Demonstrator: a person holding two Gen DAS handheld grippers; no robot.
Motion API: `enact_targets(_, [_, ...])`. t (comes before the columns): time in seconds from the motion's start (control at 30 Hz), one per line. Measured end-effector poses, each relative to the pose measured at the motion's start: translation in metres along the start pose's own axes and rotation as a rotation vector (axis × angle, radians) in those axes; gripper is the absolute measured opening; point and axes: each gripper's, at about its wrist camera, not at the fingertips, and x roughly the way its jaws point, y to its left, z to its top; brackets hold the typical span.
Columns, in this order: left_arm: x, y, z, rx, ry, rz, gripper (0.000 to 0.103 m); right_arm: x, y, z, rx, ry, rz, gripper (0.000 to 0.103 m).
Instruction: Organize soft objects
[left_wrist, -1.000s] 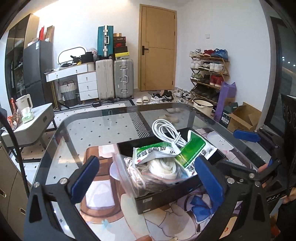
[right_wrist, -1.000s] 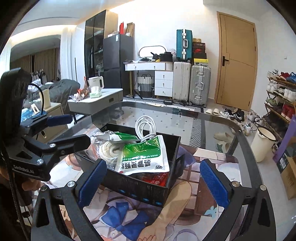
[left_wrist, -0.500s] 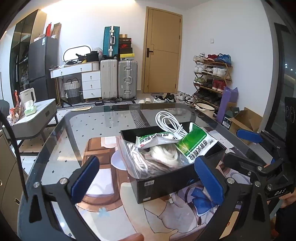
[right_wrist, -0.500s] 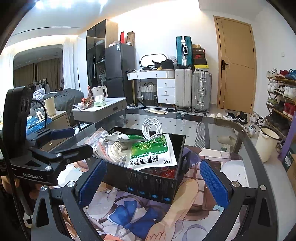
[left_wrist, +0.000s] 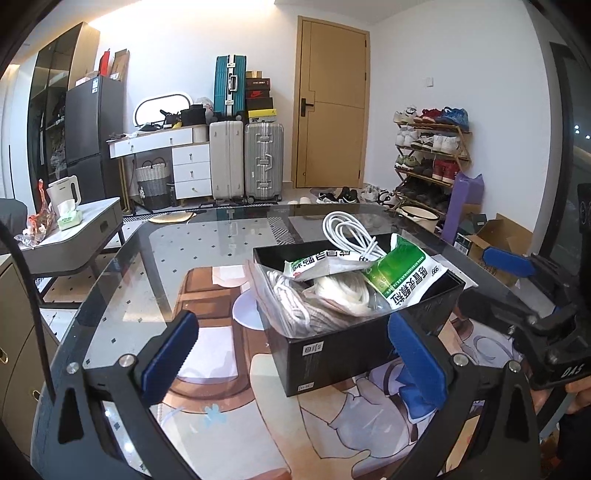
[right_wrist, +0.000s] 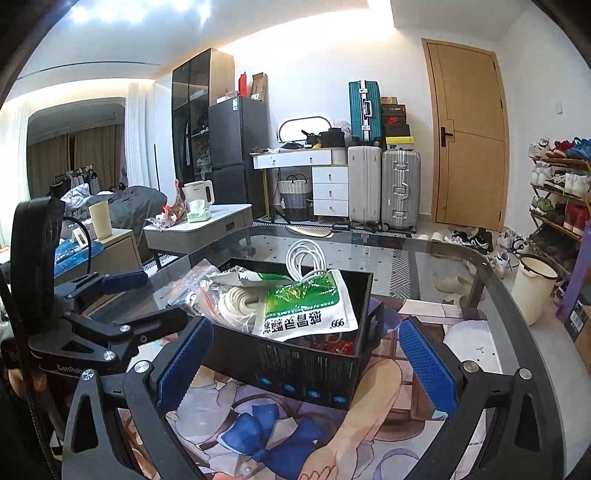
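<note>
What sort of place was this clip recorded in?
Most likely a lived-in home, an entry or living area: a shoe rack full of shoes beside the door, suitcases against the wall, and a fridge. The work happens on a glass table.

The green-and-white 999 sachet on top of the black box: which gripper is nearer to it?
Right. The right gripper sits just in front of the sachet; the left gripper is farther, off its other side, past the bagged cords.

Bare glass table (left_wrist: 155, 280) lies free left of the black box (left_wrist: 354, 343); heaped packets (right_wrist: 306, 310) block its top.
</note>
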Motion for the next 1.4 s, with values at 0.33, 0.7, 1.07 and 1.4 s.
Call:
enact_targets(0.33, [0.002, 0.002, -0.002, -0.015, 0.012, 0.038, 0.103, -0.004, 0.000, -0.002, -0.002, -0.024, 0.000, 0.102])
enact_targets(0.7, [0.003, 0.004, -0.003, -0.017, 0.013, 0.036, 0.103, -0.011, 0.002, -0.004, -0.009, -0.050, -0.013, 0.102])
enact_targets(1.07, [0.001, 0.008, -0.002, -0.040, 0.004, 0.031, 0.103, -0.010, 0.002, -0.004, -0.011, -0.045, -0.018, 0.102])
enact_targets(1.4, [0.001, 0.006, -0.001, -0.026, 0.004, 0.035, 0.103, -0.010, 0.002, -0.004, -0.010, -0.046, -0.017, 0.102])
